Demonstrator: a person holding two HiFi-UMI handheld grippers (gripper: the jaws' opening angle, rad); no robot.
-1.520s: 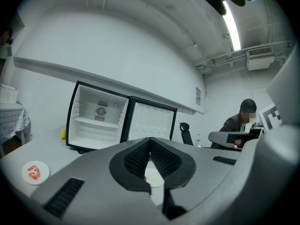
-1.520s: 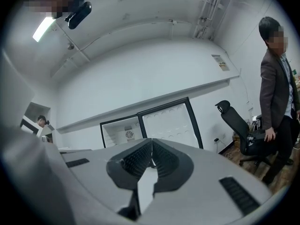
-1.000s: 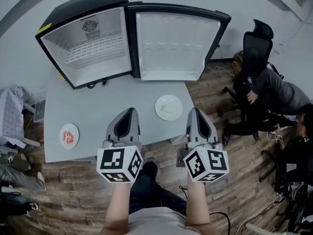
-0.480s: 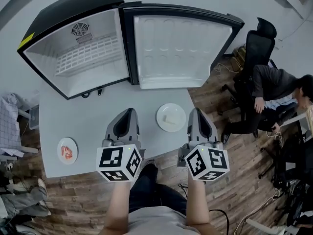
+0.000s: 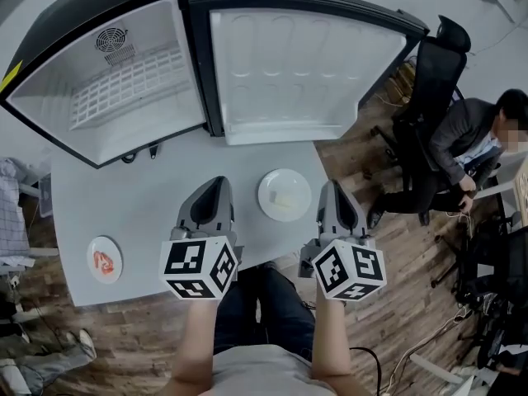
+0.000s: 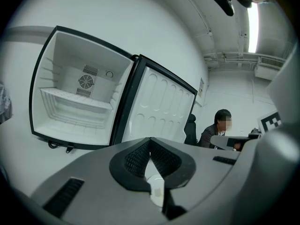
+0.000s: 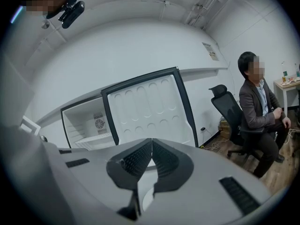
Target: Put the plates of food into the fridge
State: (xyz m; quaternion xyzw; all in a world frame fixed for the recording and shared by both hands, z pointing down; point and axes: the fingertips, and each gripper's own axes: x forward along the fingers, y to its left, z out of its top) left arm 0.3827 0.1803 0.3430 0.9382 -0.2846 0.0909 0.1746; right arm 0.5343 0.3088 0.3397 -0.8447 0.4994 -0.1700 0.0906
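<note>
"Grey housings, both pairs of jaws pressed together with nothing in them. The left gripper (image 5: 217, 181) and the right gripper (image 5: 330, 185) hover side by side over the table (image 5: 148, 188) edge farthest from the fridge (image 5: 49, 97), tips towards it."

"What lies closest?"

"The white plate (image 5: 285, 195) with a pale piece of food. It sits between the two tips, closer to the right one and slightly nearer the fridge, touching neither gripper. The small plate (image 5: 104, 260) with red food lies well off beyond the left gripper, at the table corner far from the fridge."

"Anything in the way?"

"Grey tabletop runs from both plates up to the fridge. Its door (image 5: 289, 64) is swung wide open beside the cabinet. A white wire shelf (image 5: 124, 89) crosses the inside, with a fan grille (image 5: 111, 40) on the back wall. Past the door, on the wood floor (image 5: 396, 262), stands a black office chair (image 5: 433, 81) with a seated person (image 5: 470, 139) next to it."

"What's unclear?"

"Both foods are too small to identify. The head view cuts off the fridge's outer corner. In the gripper views, each gripper's own housing hides most of the table. Only a sliver of white plate shows below the left jaws."
</note>
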